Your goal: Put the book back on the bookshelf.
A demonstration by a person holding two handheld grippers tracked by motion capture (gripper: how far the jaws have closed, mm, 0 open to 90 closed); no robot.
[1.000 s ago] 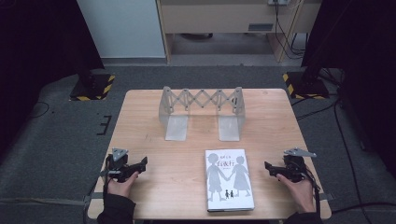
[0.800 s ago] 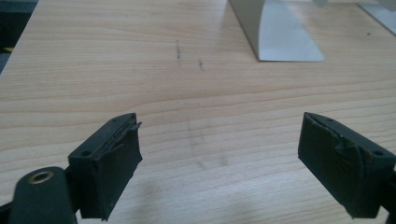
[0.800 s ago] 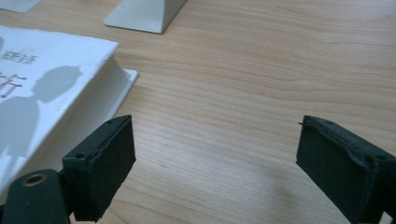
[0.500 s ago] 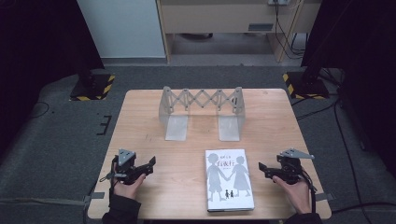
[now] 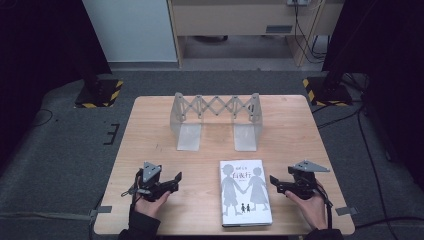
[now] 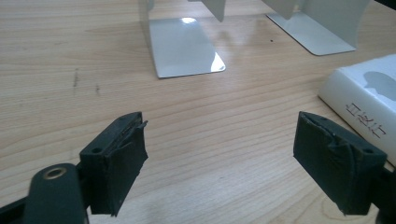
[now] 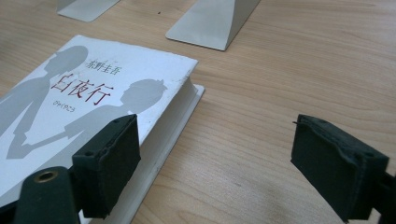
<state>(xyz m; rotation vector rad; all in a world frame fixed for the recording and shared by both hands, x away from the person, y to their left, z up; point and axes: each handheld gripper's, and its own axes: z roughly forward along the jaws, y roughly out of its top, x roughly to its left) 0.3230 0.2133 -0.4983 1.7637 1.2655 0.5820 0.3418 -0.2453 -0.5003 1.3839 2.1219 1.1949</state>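
Now both jaws narrowing, left tool [image 5: 176,178] empty, right tool [image 5: 272,180] beside book [image 5: 245,192]

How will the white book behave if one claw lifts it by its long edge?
The book lies flat and looks thick, so it is probably fairly heavy for one claw. Its cover overhangs the pages, so a grip on the cover alone may let it fall open. The glossy cover could also slip on the pads.
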